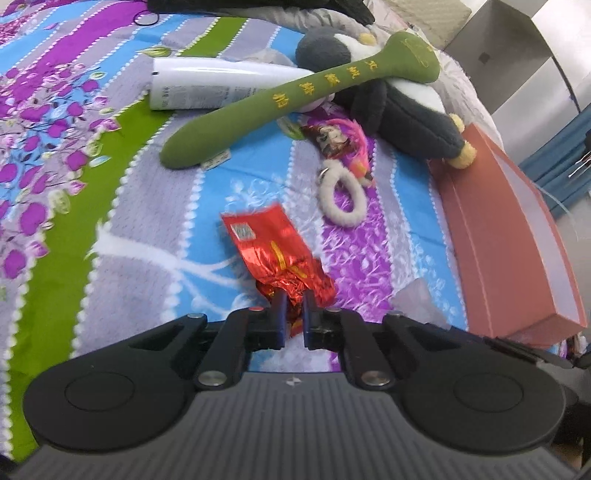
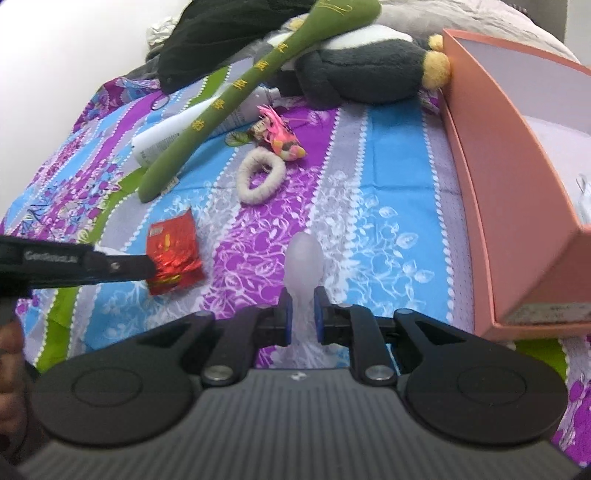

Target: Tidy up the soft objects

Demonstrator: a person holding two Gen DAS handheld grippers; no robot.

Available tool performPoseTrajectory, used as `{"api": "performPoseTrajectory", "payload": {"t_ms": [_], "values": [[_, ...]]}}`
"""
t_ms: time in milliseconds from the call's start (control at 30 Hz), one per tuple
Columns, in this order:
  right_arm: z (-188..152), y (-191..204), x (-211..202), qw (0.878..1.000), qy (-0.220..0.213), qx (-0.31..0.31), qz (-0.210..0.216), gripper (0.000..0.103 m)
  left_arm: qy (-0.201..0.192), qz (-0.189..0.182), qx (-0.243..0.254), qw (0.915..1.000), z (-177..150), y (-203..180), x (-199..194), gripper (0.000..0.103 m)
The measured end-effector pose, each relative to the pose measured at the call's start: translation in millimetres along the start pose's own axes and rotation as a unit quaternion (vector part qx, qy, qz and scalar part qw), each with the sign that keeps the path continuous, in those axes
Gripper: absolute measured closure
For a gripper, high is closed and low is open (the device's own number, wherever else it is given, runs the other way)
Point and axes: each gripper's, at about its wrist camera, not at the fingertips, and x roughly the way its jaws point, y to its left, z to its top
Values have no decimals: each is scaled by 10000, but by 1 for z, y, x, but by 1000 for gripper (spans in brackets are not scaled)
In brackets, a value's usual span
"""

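Note:
My left gripper (image 1: 293, 300) is shut on the near end of a red foil packet (image 1: 273, 251), held just above the patterned bedspread (image 1: 155, 229). In the right wrist view the left gripper (image 2: 149, 267) grips that packet (image 2: 171, 251) from the left. My right gripper (image 2: 303, 295) is shut on a translucent whitish soft piece (image 2: 304, 254). A green plush stick (image 1: 295, 96) leans over a grey-white plush penguin (image 1: 406, 107). A white fuzzy hair ring (image 1: 341, 195) and a small pink-haired doll (image 1: 340, 142) lie beyond.
A pink open box (image 1: 509, 229) lies at the right; its side wall (image 2: 498, 158) and white inside show in the right wrist view. A white tube (image 1: 207, 85) lies under the green stick. Dark cloth (image 2: 221, 33) is piled at the far end.

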Motion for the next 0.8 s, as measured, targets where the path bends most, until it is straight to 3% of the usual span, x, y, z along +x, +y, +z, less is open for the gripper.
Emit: {"api": "performPoseTrajectory", "payload": {"t_ms": [167, 233, 267, 333, 500, 700, 767, 800], "values": [[1, -1, 0, 9999, -75, 36, -67, 67, 68, 222, -33, 9997, -5, 9, -5, 89], [3, 1, -1, 9998, -160, -58, -104, 66, 65, 336, -146, 9993, -6, 12, -7, 75], [3, 2, 0, 9997, -192, -115, -130, 66, 90, 394, -191, 9990, -6, 11, -7, 59], [5, 5, 4, 9992, -214, -218, -260, 66, 54, 366, -251, 9990, -6, 11, -8, 48], [4, 8, 16, 9981, -160, -305, -513, 66, -1, 378, -435, 9983, -5, 6, -6, 40], [-2, 10, 23, 9969, -198, -487, -577, 65, 94, 232, -1022, 9945, -2, 4, 6, 35], [-4, 10, 22, 9966, -225, -599, -516, 77, 78, 331, -1055, 9938, -2, 1, 9, 32], [-4, 12, 21, 9960, -238, -688, -525, 77, 70, 384, -1081, 9934, -2, 0, 10, 32]]}}
